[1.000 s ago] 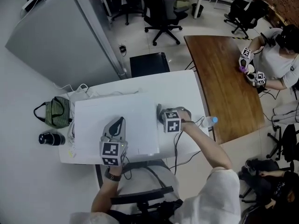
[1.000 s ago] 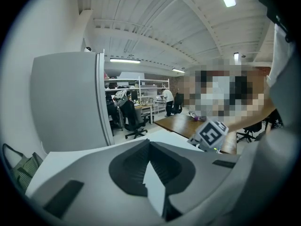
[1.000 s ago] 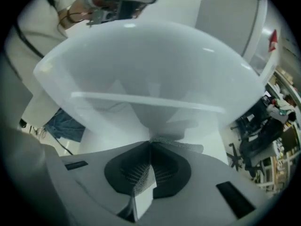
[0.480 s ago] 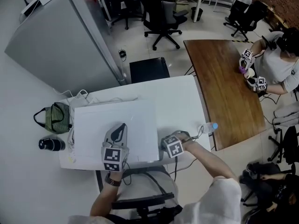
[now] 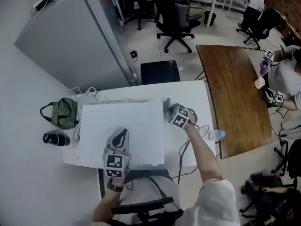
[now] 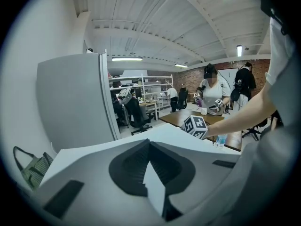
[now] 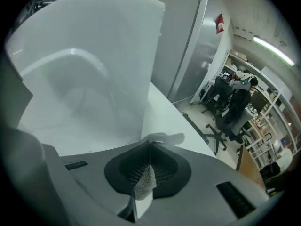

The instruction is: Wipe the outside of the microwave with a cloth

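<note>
A white microwave (image 5: 122, 126) stands on a white table (image 5: 193, 95). My right gripper (image 5: 166, 104) is against the microwave's right side, toward the back. Its jaws are shut on a grey mesh cloth (image 7: 162, 138), whose end sticks out past the tips. In the right gripper view the microwave's white wall (image 7: 94, 69) fills the left, close to the right gripper (image 7: 150, 144). My left gripper (image 5: 122, 133) lies on the microwave's top near the front edge. Seen in the left gripper view, the left gripper (image 6: 149, 142) is shut with nothing in it.
A green bag (image 5: 61, 113) and a black cylinder (image 5: 51, 139) lie left of the table. A water bottle (image 5: 215, 135) sits at its right edge. Behind are a grey cabinet (image 5: 80, 41), a black box (image 5: 160, 72) and office chairs (image 5: 176, 20). A brown table (image 5: 235, 88) with a seated person (image 5: 287, 79) is at the right.
My right gripper, with the cloth, went to the microwave's front right corner, then slid along its right side toward the back. The left gripper has stayed on the top.
</note>
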Demonstrator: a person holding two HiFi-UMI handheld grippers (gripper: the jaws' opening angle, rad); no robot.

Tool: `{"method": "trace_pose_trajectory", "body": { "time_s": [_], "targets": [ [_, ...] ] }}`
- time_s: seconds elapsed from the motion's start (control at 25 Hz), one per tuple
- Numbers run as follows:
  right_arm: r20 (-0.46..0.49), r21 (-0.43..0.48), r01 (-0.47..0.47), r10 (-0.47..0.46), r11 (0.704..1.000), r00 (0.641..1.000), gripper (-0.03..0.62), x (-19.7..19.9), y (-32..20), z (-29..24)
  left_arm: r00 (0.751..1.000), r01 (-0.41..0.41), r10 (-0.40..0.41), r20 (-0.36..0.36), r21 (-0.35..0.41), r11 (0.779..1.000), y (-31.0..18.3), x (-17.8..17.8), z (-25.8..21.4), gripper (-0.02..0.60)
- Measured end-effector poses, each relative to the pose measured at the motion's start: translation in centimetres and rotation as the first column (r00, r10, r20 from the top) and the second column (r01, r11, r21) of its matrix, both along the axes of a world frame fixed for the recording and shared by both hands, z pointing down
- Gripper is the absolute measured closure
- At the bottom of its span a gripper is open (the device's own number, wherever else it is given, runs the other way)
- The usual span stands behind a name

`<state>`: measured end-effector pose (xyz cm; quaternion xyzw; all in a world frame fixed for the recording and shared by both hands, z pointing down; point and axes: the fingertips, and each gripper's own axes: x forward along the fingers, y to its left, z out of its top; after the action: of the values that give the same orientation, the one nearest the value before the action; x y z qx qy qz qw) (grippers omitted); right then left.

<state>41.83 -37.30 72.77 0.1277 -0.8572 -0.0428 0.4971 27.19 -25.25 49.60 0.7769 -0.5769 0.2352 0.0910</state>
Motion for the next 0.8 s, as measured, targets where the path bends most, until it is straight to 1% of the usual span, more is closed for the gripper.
{"method": "trace_pose_trajectory", "body": {
  "time_s": [0.08, 0.16, 0.32, 0.44, 0.56, 0.68, 0.72, 0.76, 0.8],
  "targets": [
    [0.014, -0.008, 0.007, -0.007, 1.0, 1.0, 0.572, 0.1, 0.4, 0.6, 1.0, 0.031, -0.031, 0.007, -0.004, 1.0, 0.9, -1.0, -0.2, 0.574],
    [0.029, -0.024, 0.031, -0.03, 0.999, 0.999, 0.572, 0.0, 2.5, 1.2, 0.998, 0.058, -0.058, 0.014, -0.01, 0.998, 1.9, -2.0, 0.0, 0.574],
    [0.056, -0.055, 0.105, -0.102, 0.993, 0.993, 0.572, -0.4, 11.4, 2.5, 0.996, 0.085, -0.084, 0.019, -0.028, 0.996, 3.8, -3.9, 1.5, 0.574],
    [0.069, -0.088, 0.11, -0.104, 0.99, 0.992, 0.572, -0.2, 19.0, 2.4, 0.998, 0.069, -0.069, 0.004, -0.041, 0.997, 4.7, -4.2, 2.4, 0.574],
    [0.097, -0.135, 0.064, -0.051, 0.989, 0.994, 0.571, -1.4, 26.7, 1.3, 0.999, 0.035, -0.036, -0.019, -0.043, 0.998, 6.1, -4.9, 2.5, 0.574],
    [0.175, -0.143, -0.016, 0.041, 0.99, 0.984, 0.572, -4.5, 32.9, -0.9, 0.999, -0.015, 0.014, -0.041, -0.022, 1.0, 8.6, -6.2, 2.1, 0.574],
    [0.216, -0.141, -0.061, 0.091, 0.988, 0.972, 0.571, -5.6, 34.4, -1.8, 0.998, -0.037, 0.037, -0.053, -0.008, 0.999, 9.5, -6.7, 1.8, 0.574],
    [0.266, -0.141, -0.112, 0.146, 0.984, 0.953, 0.572, -6.9, 35.5, -2.8, 0.996, -0.058, 0.058, -0.065, 0.007, 0.998, 10.7, -7.3, 1.5, 0.574],
    [0.321, -0.14, -0.163, 0.201, 0.977, 0.926, 0.572, -8.4, 36.6, -3.9, 0.994, -0.073, 0.075, -0.077, 0.019, 0.997, 12.0, -8.3, 1.2, 0.574]
  ]
}}
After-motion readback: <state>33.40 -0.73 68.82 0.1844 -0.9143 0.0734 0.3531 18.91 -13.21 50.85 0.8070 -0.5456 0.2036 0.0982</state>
